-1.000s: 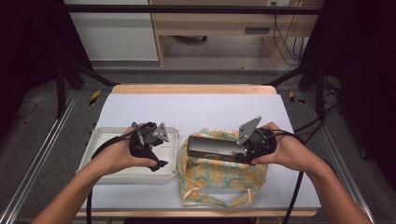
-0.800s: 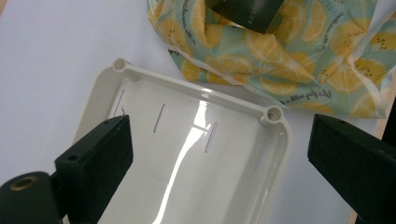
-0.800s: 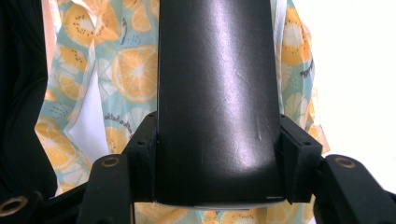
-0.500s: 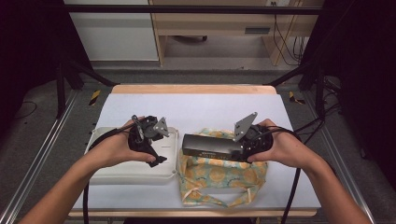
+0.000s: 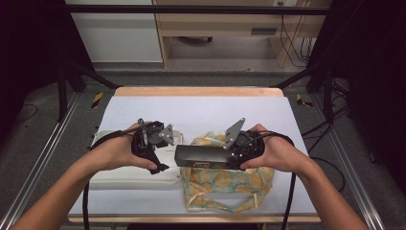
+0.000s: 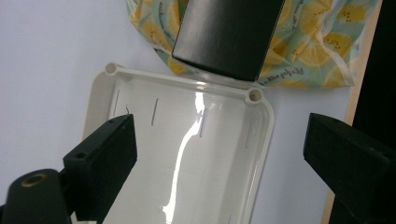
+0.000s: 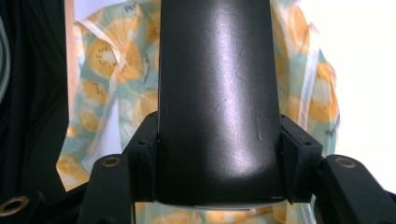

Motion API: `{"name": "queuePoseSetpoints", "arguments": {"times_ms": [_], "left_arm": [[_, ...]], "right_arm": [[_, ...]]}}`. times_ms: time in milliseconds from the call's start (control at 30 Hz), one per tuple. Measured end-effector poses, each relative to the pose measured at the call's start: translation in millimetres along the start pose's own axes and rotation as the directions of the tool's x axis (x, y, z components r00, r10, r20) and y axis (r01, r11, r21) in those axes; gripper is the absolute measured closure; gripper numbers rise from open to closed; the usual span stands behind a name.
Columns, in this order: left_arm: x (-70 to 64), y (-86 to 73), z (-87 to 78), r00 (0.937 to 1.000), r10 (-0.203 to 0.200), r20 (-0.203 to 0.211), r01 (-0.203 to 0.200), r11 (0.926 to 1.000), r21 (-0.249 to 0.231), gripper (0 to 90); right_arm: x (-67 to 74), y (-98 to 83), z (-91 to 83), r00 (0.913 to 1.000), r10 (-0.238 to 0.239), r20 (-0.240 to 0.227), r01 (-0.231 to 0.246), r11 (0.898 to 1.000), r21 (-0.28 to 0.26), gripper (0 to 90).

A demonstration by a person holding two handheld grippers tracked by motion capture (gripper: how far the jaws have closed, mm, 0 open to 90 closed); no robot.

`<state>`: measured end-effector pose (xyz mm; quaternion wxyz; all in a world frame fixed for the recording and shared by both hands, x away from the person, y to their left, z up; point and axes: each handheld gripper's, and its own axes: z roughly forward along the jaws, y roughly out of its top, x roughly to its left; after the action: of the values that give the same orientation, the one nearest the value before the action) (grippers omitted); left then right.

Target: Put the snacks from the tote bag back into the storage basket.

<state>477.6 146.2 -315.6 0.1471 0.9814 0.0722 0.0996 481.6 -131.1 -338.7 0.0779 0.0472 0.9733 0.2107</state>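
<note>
On a white surface point(image 5: 201, 108) at frame centre, the right gripper point(image 5: 225, 155) clamps its jaws on a black box point(image 5: 198, 154), long axis pointing left toward the white tray point(image 6: 187, 154), over the lemon-print bag point(image 5: 225, 184); the left gripper point(image 5: 160, 160) hovers above the tray, jaws wide, empty.

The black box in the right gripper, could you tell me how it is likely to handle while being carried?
The black box is probably stiff: held at one end, it juts out level without sagging. Its glossy faces may be slippery. The right gripper clamps both sides squarely, so it likely stays put.

Black box point(image 5: 198, 154) over lemon-print bag point(image 5: 225, 184)
</note>
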Motion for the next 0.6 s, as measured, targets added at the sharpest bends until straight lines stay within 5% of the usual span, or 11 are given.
{"name": "queuePoseSetpoints", "arguments": {"times_ms": [367, 600], "left_arm": [[-5.0, 16.4, 10.0, 0.9962, 0.076, 0.042, -0.078, 0.9965, 0.032, 13.1], [-9.3, 23.0, 20.2, 0.9842, 0.153, 0.089, -0.159, 0.9850, 0.067, 23.1]], "right_arm": [[9.8, 19.2, 7.2, 0.9988, -0.032, -0.038, 0.031, 0.999, -0.022, 43.6], [16.9, 22.9, 7.3, 0.9982, -0.038, -0.046, 0.036, 0.999, -0.033, 43.6]]}}
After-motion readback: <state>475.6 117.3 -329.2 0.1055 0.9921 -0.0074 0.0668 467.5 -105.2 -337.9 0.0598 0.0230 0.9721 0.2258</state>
